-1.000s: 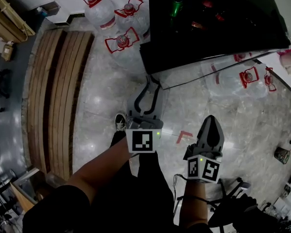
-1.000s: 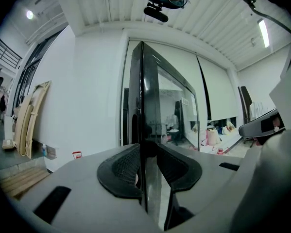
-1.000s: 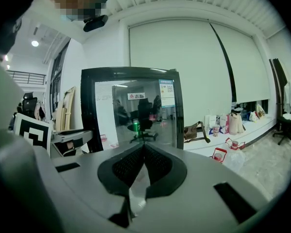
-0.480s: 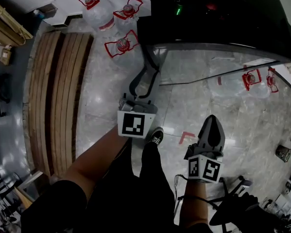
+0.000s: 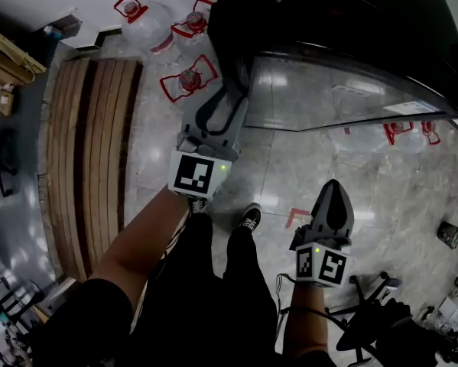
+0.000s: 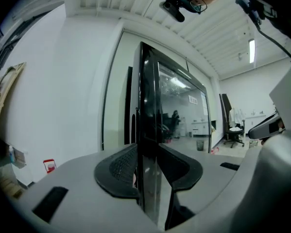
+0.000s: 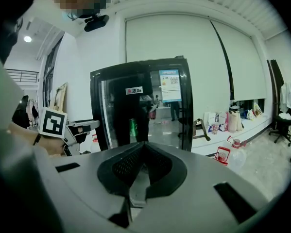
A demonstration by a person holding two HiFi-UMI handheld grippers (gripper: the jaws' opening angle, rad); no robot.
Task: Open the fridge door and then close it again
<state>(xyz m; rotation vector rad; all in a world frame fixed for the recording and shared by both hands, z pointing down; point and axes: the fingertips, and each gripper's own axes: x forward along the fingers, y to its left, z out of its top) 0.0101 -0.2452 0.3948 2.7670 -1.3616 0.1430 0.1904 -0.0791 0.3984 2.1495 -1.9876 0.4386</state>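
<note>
The polished marble floor (image 5: pixel 156 159) runs under a black fridge (image 5: pixel 343 14) by the white wall, with a slatted wooden bench (image 5: pixel 91 151) to its left. I count three red-handled water jugs (image 5: pixel 186 79) at the fridge's corner, one glass fridge door (image 5: pixel 328 94) and two grippers. The left gripper (image 5: pixel 227 102) straddles the door's free edge, its jaws apart and just widened. The right gripper (image 5: pixel 332 193) hangs pressed together, empty. A second ago the door stood wide open; now it's swung much nearer the cabinet.
</note>
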